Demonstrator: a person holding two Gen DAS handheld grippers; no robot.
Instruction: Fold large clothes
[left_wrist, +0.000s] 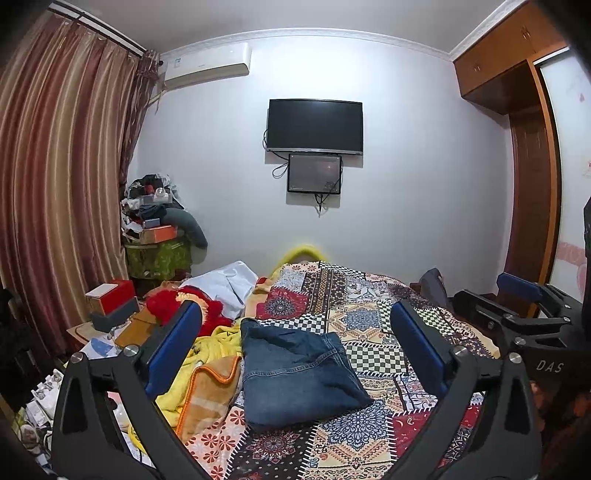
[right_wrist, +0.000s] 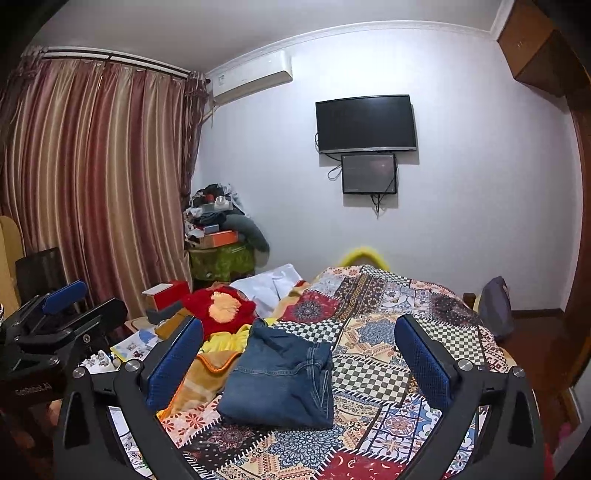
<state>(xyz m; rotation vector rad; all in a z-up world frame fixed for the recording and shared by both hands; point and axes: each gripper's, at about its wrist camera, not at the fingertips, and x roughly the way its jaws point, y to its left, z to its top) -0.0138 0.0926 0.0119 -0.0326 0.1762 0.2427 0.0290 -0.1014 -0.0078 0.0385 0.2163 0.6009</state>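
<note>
A pair of blue jeans (left_wrist: 295, 373) lies folded into a compact bundle on the patchwork bedspread (left_wrist: 373, 328); it also shows in the right wrist view (right_wrist: 284, 376). My left gripper (left_wrist: 295, 332) is open and empty, held above and short of the jeans, its blue fingers (left_wrist: 173, 343) wide apart. My right gripper (right_wrist: 299, 339) is open and empty too, above the jeans. Each gripper shows at the edge of the other's view: the right one (left_wrist: 517, 302), the left one (right_wrist: 62, 306).
Yellow, orange and red blankets (left_wrist: 199, 354) are heaped on the bed's left side. A red box (left_wrist: 110, 299) and papers lie left of the bed. A cluttered stand (left_wrist: 155, 229) is by the striped curtain (left_wrist: 55, 184). A wooden wardrobe (left_wrist: 528, 184) stands right.
</note>
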